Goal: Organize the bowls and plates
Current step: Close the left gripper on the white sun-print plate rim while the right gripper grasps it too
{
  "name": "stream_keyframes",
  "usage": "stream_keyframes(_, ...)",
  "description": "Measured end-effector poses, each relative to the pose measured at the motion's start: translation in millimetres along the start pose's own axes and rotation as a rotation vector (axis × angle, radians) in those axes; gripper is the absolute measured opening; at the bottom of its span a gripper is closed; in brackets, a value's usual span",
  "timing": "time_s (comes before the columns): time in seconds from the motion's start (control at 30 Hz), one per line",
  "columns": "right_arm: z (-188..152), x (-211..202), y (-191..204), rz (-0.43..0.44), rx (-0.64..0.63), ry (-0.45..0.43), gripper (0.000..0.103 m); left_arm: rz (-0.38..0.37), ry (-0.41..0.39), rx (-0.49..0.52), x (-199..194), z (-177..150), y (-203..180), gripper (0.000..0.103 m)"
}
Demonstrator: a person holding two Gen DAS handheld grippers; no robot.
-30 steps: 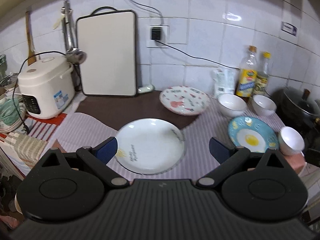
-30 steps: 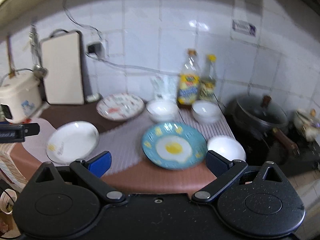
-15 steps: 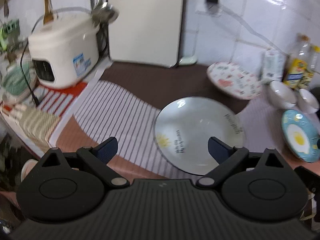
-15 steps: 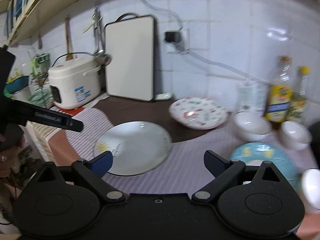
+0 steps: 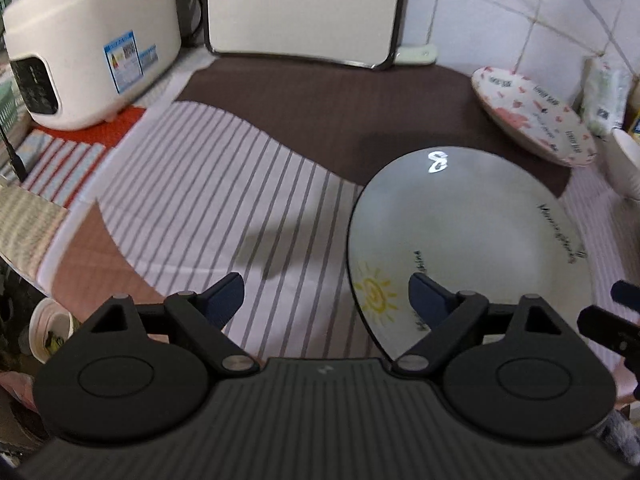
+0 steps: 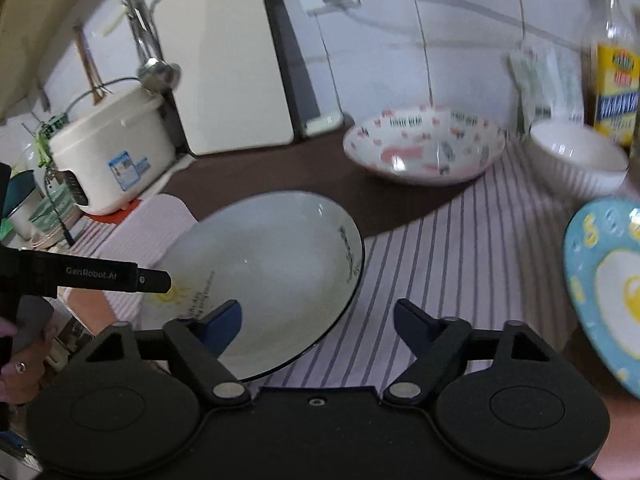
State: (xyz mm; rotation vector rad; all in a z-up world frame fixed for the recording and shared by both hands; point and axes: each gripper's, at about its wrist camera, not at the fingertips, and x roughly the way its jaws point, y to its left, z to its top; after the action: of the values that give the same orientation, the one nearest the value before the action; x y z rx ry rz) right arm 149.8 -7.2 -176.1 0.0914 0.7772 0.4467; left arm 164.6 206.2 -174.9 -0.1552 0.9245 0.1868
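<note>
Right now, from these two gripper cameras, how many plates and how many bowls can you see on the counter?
Plates: 3, the white sun plate, the pink-patterned plate and the blue egg plate.
Bowls: 1, the white bowl.
Total: 4.

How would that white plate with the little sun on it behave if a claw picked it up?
The white plate looks glazed and shiny, so it is probably slippery between the pads. It seems rigid and breakable, likely ceramic. Lying flat on the striped mat, it should slide rather than roll or tip.
</note>
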Motion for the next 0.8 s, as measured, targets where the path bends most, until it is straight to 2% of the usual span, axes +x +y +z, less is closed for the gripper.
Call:
stream_keyframes(0.1,-3.2,14.3,-3.6,-0.002,0.018,0.022,0.073,-0.017,0.011,-0.026,11.8,1.6,5.0,0.088)
stream_keyframes(0.13,-3.4,17.9,-4.9,-0.002,0.025,0.028,0.069,-0.027,0.014,-0.031,14.1,2.2,6.0,0.078)
stream_keyframes(0.27,-2.3,27.4,-10.1,0.013,0.068,0.046,0.052,-0.085,0.028,-0.058,17.7,5.2,8.2,0.059)
stream_keyframes(0.37,-1.6,30.1,-12.8,0.024,0.103,0.050,0.030,-0.121,0.030,-0.061,17.2,5.7,6.7,0.041)
stream_keyframes(0.4,-1.3,32.0,-13.7,0.034,0.118,0.059,0.024,-0.142,0.034,-0.073,17.0,5.6,6.7,0.032)
stream_keyframes(0.43,-1.1,33.2,-14.0,0.024,0.130,0.062,0.023,-0.160,0.040,-0.082,17.1,5.7,6.4,0.025)
stream_keyframes(0.67,0.0,35.9,-15.7,0.021,0.159,0.063,0.023,-0.176,0.066,-0.125,19.4,8.3,5.3,0.023)
stream_keyframes(0.8,4.9,36.5,-17.8,0.021,0.174,0.084,0.021,-0.159,0.076,-0.100,17.3,9.5,0.9,0.023)
